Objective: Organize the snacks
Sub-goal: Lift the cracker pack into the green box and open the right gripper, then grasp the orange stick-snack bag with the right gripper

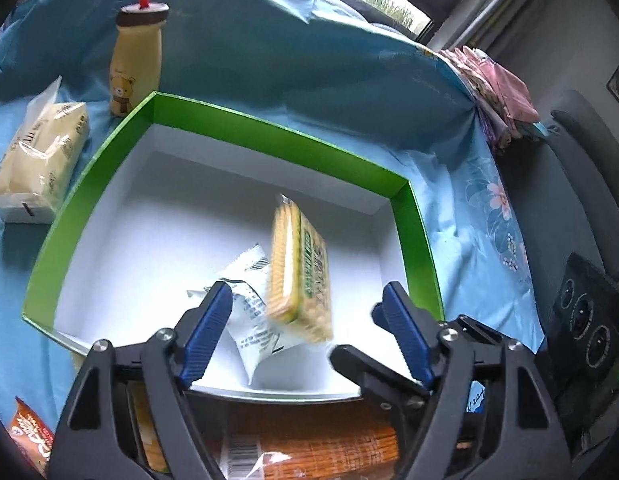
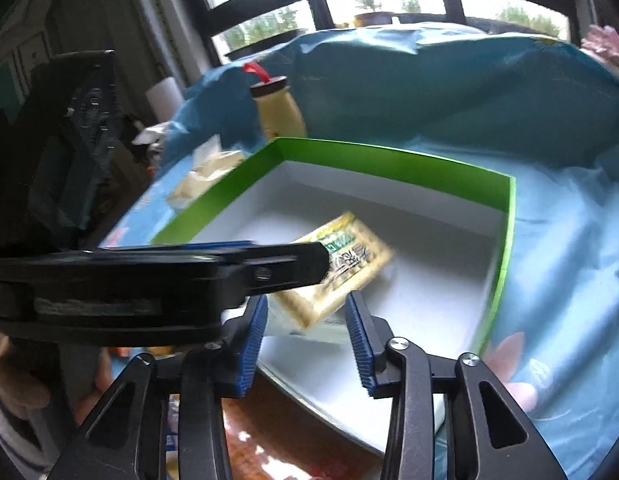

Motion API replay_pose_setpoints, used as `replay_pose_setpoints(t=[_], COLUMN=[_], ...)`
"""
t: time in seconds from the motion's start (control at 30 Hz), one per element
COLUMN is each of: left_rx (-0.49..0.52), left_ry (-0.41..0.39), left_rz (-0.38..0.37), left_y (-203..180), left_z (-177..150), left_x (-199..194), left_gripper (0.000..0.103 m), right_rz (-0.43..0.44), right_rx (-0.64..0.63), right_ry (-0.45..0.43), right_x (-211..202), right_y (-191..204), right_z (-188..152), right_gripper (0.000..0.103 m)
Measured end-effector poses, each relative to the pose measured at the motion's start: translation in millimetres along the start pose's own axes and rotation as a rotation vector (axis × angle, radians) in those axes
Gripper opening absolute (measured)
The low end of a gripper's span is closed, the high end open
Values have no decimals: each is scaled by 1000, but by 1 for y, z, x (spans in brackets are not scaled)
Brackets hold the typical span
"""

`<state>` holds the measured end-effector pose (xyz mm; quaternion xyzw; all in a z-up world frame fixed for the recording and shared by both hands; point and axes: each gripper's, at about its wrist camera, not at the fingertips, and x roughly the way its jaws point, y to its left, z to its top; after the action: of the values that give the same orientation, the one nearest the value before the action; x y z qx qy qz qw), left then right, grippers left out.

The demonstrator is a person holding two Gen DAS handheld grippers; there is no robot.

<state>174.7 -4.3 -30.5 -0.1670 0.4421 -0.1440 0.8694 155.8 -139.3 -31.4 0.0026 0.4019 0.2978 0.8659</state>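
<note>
A green box (image 1: 269,132) (image 2: 389,160) with a white inside sits on the blue cloth. In it, a yellow snack pack (image 1: 299,272) (image 2: 349,256) shows blurred and tilted over a white packet (image 1: 249,308) (image 2: 285,326). My left gripper (image 1: 307,290) hangs over the box's near side, its blue pads spread wide on either side of the yellow pack without touching it. In the right wrist view one of its black fingers (image 2: 301,266) crosses in front of the pack. My right gripper (image 2: 306,302) stands partly open just short of the pack, with gaps at both pads.
A bear-printed bottle (image 1: 135,68) (image 2: 279,112) and a tissue pack (image 1: 37,156) (image 2: 205,172) stand left of the box. Orange snack packs (image 1: 309,452) lie under my left gripper. Folded pink cloth (image 1: 497,92) and a black device (image 1: 585,312) are at the right edge.
</note>
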Motion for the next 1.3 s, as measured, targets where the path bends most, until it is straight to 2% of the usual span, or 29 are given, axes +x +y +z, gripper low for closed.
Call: replay_pose_setpoints(t=[0.13, 0.3, 0.53, 0.9, 1.3], left_rx=[9, 22, 42, 95, 118], left_ry=[-35, -70, -98, -144, -181], left_rz=[38, 124, 212, 291, 329], left_y=[4, 7, 1, -19, -30], left_z=[-2, -13, -36, -75, -101], left_x=[-21, -46, -70, -104, -132], left_gripper=[88, 88, 89, 89, 89], right_rz=[-5, -4, -3, 19, 31], right_rx=[35, 68, 87, 71, 48], right_ry=[-21, -60, -77, -69, -77], right_x=[-18, -48, -78, -105, -122], right_y=[-9, -16, -11, 16, 38], right_z=[-6, -17, -37, -65, -75], right_gripper=[50, 58, 60, 60, 60])
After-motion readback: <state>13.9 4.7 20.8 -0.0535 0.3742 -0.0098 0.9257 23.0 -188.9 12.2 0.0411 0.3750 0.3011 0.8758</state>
